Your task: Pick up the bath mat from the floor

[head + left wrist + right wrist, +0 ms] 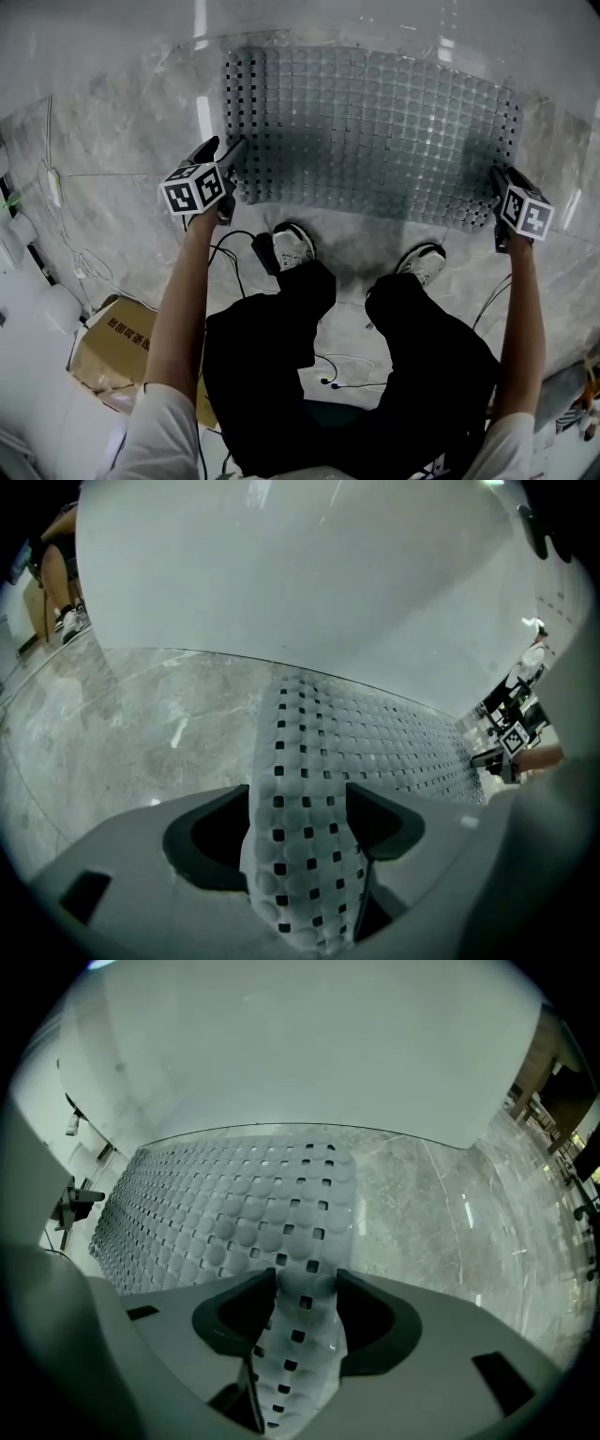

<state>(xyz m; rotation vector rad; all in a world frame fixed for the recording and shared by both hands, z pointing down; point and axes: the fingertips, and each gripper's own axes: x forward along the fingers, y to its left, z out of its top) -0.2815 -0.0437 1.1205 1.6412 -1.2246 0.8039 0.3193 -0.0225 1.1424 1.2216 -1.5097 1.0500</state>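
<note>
Mat (pixel 375 131) on marble floor (pixel 112 141), a gripper at each near corner: we see the perforated bath mat spread across the floor just ahead of the person's shoes (pixel 293 246). Its two near corners run up into the grippers. The left gripper (pixel 300 817) has its jaws wide apart, and the mat's left corner bows up between them; as far as we can judge, it is not pinched. The right gripper (pixel 306 1293) is also open, though less wide, with a narrow strip of the right corner passing through its gap. Most of the mat lies on the floor, and only the near edge by each gripper looks raised. We judge the pick-up not yet accomplished. Both grippers are placed at the corners, which is the part done. Neither one clamps, so closing on the mat and lifting it clear of the floor are what is left.
</note>
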